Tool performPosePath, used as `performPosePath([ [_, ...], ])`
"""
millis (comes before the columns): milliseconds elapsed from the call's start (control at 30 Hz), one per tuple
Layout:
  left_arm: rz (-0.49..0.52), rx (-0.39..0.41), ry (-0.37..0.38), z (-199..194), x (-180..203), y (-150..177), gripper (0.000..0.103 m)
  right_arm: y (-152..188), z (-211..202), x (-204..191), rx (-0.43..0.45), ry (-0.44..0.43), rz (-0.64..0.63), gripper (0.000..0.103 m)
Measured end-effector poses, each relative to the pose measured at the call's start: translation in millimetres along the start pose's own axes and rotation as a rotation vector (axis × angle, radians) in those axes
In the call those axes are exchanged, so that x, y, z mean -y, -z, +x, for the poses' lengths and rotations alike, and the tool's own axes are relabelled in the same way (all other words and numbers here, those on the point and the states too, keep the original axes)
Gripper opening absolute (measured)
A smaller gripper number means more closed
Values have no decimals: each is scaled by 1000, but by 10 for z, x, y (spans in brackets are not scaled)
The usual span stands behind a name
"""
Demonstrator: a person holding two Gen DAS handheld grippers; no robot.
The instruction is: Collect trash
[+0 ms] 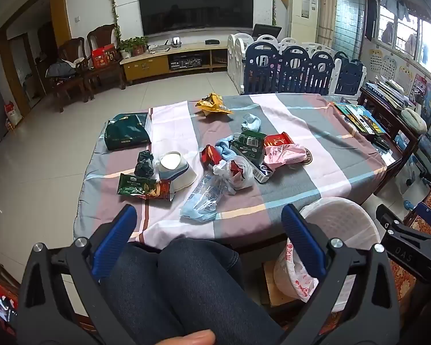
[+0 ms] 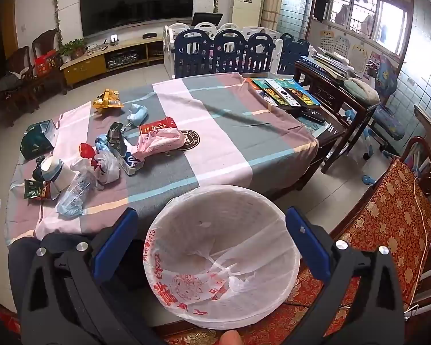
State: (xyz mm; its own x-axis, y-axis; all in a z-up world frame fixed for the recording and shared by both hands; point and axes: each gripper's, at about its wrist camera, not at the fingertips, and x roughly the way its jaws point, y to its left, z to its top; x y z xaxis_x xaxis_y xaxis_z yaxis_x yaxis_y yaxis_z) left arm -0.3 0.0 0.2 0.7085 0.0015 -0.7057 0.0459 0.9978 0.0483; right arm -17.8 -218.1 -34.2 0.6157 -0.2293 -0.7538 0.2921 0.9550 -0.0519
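Left gripper [image 1: 208,224], right gripper [image 2: 212,227]: both released, empty, held back near lap. Bin [image 2: 287,224] beside table [image 1: 316,172], ready for wrappers [image 1: 143,188].

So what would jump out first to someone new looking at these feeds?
The heap of crumpled wrappers and a crushed clear plastic bottle on the striped tablecloth's left half. Next, the white bag-lined bin, empty, beside the table's near edge, framed by the open right gripper.
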Motion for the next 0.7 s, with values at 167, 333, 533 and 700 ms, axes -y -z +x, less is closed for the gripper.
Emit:
performPosePath([
  [167, 2, -4, 0, 2, 3, 1, 100, 5, 7, 4, 1, 5, -6, 100],
  [333, 2, -6, -2, 3, 1, 0, 100, -18, -42, -18, 5, -8, -4, 100],
  [533, 3, -4, 1, -29, -2, 0, 100, -32, -98, 9, 11, -77, 10, 100],
  [700, 5, 14, 2, -124, 25, -7, 100, -110, -360, 3, 54, -112, -3, 100],
])
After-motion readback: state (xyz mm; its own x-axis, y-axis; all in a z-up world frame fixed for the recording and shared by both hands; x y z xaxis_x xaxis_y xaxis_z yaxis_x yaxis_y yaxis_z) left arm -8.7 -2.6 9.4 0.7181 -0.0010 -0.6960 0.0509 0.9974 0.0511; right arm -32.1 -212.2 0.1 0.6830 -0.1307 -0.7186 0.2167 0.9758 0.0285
